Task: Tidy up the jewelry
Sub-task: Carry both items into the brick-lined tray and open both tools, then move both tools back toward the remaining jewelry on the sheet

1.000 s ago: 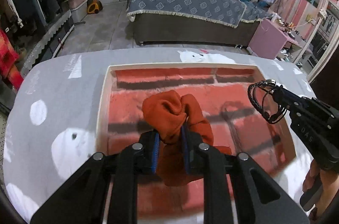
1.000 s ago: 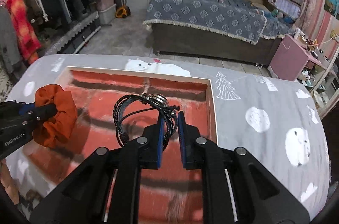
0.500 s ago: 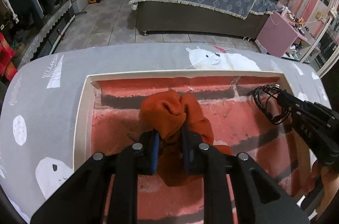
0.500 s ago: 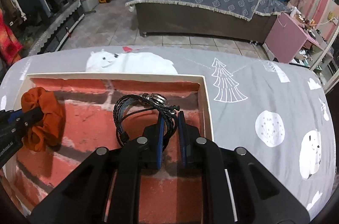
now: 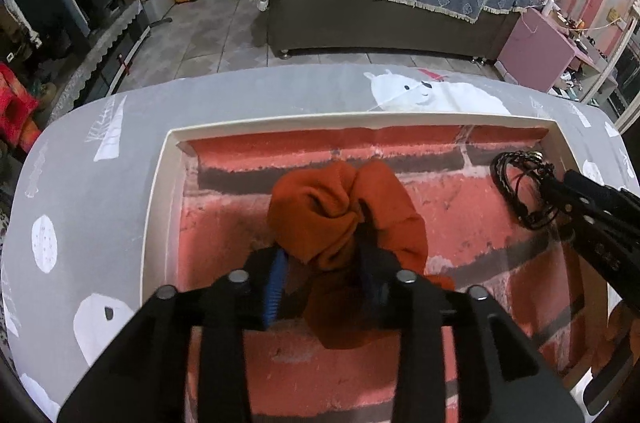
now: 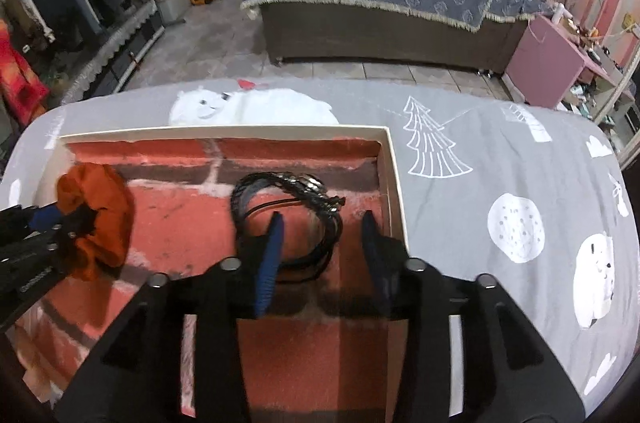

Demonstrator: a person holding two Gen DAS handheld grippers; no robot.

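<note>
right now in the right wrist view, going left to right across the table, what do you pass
left gripper → orange scrunchie → black braided bracelet, lying between the right gripper's parted fingers → white right wall of the brick-lined box → tree drawing on the grey tablecloth → white bear print

Dim, even indoor light, soft shadows, strong fisheye bending with dark corner vignettes, slight overall softness.

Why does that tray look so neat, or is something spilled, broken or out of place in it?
Nothing stands out. The orange scrunchie and the black braided bracelet both sit inside the brick-patterned tray, each between jaws that have just been opening. No spill or damage shows.
</note>
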